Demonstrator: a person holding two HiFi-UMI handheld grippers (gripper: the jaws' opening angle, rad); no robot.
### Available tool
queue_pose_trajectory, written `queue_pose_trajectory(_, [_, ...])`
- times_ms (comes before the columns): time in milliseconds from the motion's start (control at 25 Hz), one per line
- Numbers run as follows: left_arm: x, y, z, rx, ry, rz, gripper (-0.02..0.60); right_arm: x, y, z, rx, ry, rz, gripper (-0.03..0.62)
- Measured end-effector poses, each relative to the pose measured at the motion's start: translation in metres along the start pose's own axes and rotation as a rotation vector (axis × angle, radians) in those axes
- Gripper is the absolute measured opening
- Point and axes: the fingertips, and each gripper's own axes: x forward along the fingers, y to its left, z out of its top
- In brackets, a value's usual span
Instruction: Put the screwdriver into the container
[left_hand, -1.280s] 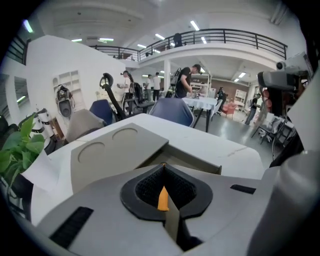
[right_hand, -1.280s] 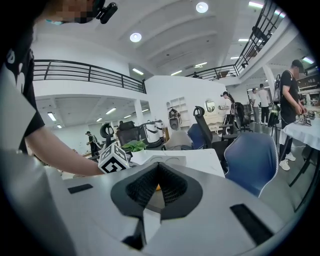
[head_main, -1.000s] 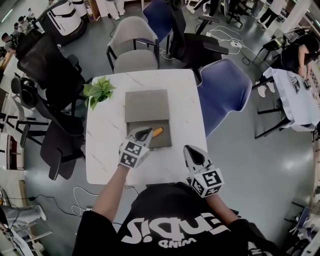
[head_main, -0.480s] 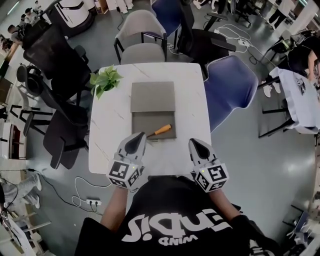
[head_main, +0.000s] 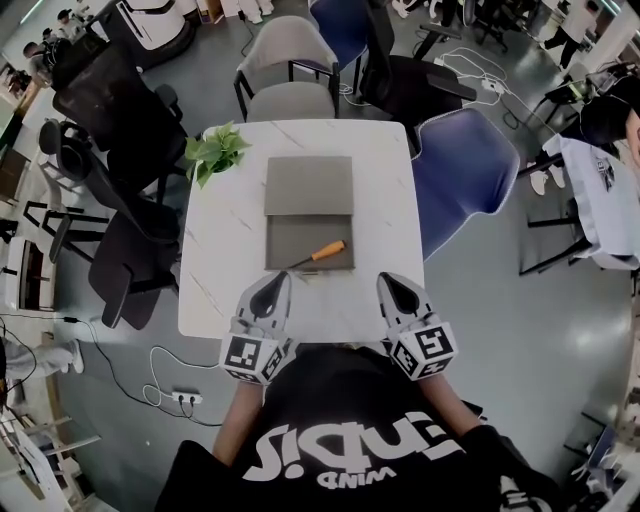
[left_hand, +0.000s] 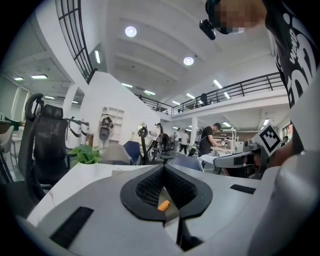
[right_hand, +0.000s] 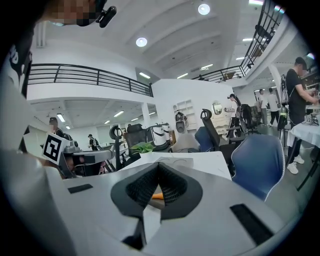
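The screwdriver (head_main: 318, 255) lies in the container (head_main: 300, 235). The left tongs (head_main: 277, 284) and right tongs (head_main: 392, 285) hover closed and empty, so the job seems done.

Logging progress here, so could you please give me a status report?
Left gripper shut, empty; right gripper shut, empty. Screwdriver lying in container. Nothing in the way.

Container in the middle of the surface, screwdriver inside

The container (head_main: 309, 190) sits in the middle of the surface (head_main: 225, 250). The screwdriver (head_main: 318, 255) lies in its near half, close to the near edge. A plant (head_main: 215, 152) stands at the far left corner. The left gripper (head_main: 281, 277) and right gripper (head_main: 385, 280) are over the near edge, one each side of the screwdriver, both apart from it. A chair (head_main: 290, 100) stands behind the surface.
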Motion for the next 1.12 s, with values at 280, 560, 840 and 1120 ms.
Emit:
queue_pose_trajectory(280, [-0.005, -0.004, -0.005, -0.005, 0.012, 0.008, 0.014, -0.004, 0.005, 0.0, -0.021, -0.008, 0.01, 0.012])
queue_pose_trajectory(560, [-0.012, -0.008, -0.009, -0.022, 0.027, 0.015, 0.013, -0.006, 0.008, 0.001, -0.019, -0.007, 0.023, 0.012])
queue_pose_trajectory(840, [-0.015, -0.007, -0.014, -0.032, 0.04, 0.022, 0.014, -0.006, 0.012, -0.002, -0.019, -0.001, 0.036, 0.012])
queue_pose_trajectory(1120, [-0.017, -0.007, -0.021, -0.047, 0.055, 0.014, 0.013, -0.005, 0.015, -0.005, -0.022, 0.009, 0.048, 0.012])
